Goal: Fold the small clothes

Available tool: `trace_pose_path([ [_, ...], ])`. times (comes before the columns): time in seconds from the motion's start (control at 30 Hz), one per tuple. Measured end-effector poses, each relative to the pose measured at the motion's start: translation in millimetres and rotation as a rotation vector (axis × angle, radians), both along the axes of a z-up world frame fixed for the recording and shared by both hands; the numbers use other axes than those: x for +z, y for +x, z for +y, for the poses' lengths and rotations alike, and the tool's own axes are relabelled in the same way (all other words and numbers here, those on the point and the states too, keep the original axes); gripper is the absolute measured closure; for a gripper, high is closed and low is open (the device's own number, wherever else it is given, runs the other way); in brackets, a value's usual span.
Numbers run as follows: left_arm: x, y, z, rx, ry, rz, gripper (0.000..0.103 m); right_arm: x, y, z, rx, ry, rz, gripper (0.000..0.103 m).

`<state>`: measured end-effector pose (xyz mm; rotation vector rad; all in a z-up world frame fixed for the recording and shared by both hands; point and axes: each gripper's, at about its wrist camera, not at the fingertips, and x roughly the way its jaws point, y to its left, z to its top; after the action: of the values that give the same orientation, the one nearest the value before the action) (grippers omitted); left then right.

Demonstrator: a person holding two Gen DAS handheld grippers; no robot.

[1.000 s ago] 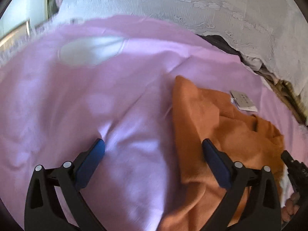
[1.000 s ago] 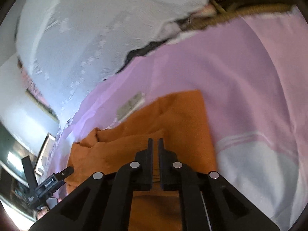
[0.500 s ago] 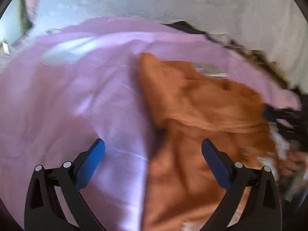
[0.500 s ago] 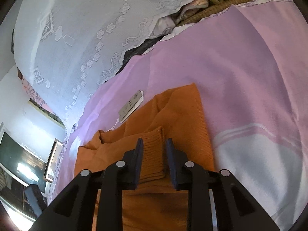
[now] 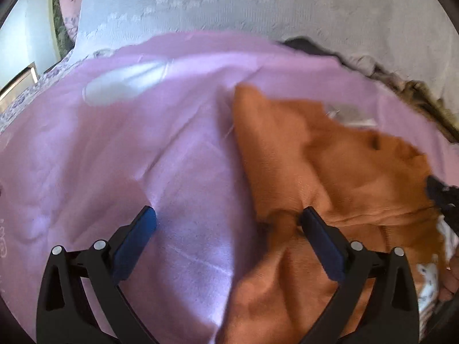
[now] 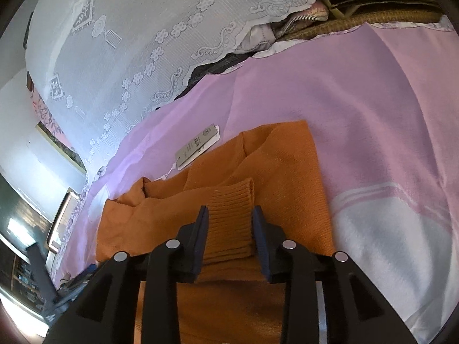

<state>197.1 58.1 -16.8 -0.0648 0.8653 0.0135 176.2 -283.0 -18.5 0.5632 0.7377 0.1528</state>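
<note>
Orange knitted sweater (image 6: pixel 252 177), small and soft with ribbed cuffs, lies partly folded on the pink bedsheet (image 6: pixel 373 91) that covers the bed, its grey paper tag (image 6: pixel 198 146) sticking out on the sheet at the far edge. What has changed in the last moment is at the right tongs (image 6: pixel 229 223): a second ago they were pinched tight on the ribbed cuff (image 6: pixel 229 215) of the sleeve, and now their jaws have just been opening, so they stand a modest way apart with the cuff lying loose between them, flat on top of the sweater's body, no longer squeezed. To my eye that means the sleeve has been laid across and let go, so one fold looks finished. The left tongs (image 5: pixel 229 220) are spread wide and hold nothing; compared with a second ago they have swung in over the near edge of the sweater, one blue pad (image 5: pixel 318 243) above the orange knit and the other over bare pink sheet. That view is smeared, so I cannot say whether the pad touches the cloth. I would guess the left side is lining up for the next fold, though the bunched ridge in the knit near it may want smoothing first. White lace curtain (image 6: pixel 143 43) hangs behind the bed.
</note>
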Motion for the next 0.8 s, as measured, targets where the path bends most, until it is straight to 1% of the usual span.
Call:
trace_pose_path([
  [0.1, 4.8, -2.8, 10.8, 0.042, -0.03, -0.022, 0.004, 1.6, -2.3, -0.7, -0.012, 0.002, -0.006, 0.07],
  [0.17, 6.7, -6.6, 15.0, 0.024, -0.054, -0.032, 0.004, 5.6, -4.5, 0.9, -0.012, -0.007, -0.019, 0.07],
  [0.2, 8.5, -10.8, 14.4, -0.003, -0.056, -0.038, 0.004, 9.1, -6.1, 3.1, -0.008, -0.017, -0.031, 0.07],
  [0.3, 11.4, -22.0, 6.9, -0.055, 0.009, -0.059, 0.004, 18.7, -9.8, 9.2, 0.01, -0.04, -0.06, 0.07],
  [0.37, 11.8, -23.3, 3.4, -0.061, 0.036, -0.068, 0.004, 22.6, -11.1, 12.4, 0.023, -0.048, -0.069, 0.07],
  [0.43, 6.3, -15.5, 0.8, -0.052, 0.061, -0.043, 0.004, 22.5, -10.9, 12.8, 0.023, -0.048, -0.066, 0.07],
  [0.47, 1.7, -9.2, 0.1, -0.05, 0.06, -0.016, 0.004, 21.5, -10.5, 12.8, 0.023, -0.045, -0.061, 0.07],
  [0.5, 0.8, -6.5, 1.2, -0.045, 0.056, -0.011, 0.004, 19.3, -9.4, 12.2, 0.022, -0.039, -0.051, 0.07],
  [0.57, 3.8, -1.3, 2.4, -0.011, 0.06, -0.032, 0.004, 16.6, -8.6, 12.1, 0.023, -0.026, -0.041, 0.069],
  [0.63, 4.5, 5.6, 8.7, 0.058, 0.081, -0.037, 0.004, 15.1, -8.2, 14.4, 0.033, -0.027, -0.037, 0.069],
  [0.67, 2.9, 7.3, 14.1, 0.084, 0.066, -0.024, 0.004, 14.7, -8.1, 17.1, 0.038, -0.038, -0.037, 0.069],
  [0.73, -0.9, 5.9, 29.2, 0.138, 0.025, 0.006, 0.004, 11.8, -5.7, 22.8, 0.044, -0.105, -0.016, 0.07],
  [0.77, -1.6, 2.6, 34.5, 0.161, 0.026, 0.01, 0.004, 5.3, -1.1, 23.1, 0.026, -0.161, 0.035, 0.077],
  [0.8, -2.1, -0.2, 36.3, 0.172, 0.034, 0.011, 0.004, -4.7, 3.4, 17.0, 0.016, -0.146, 0.073, 0.085],
])
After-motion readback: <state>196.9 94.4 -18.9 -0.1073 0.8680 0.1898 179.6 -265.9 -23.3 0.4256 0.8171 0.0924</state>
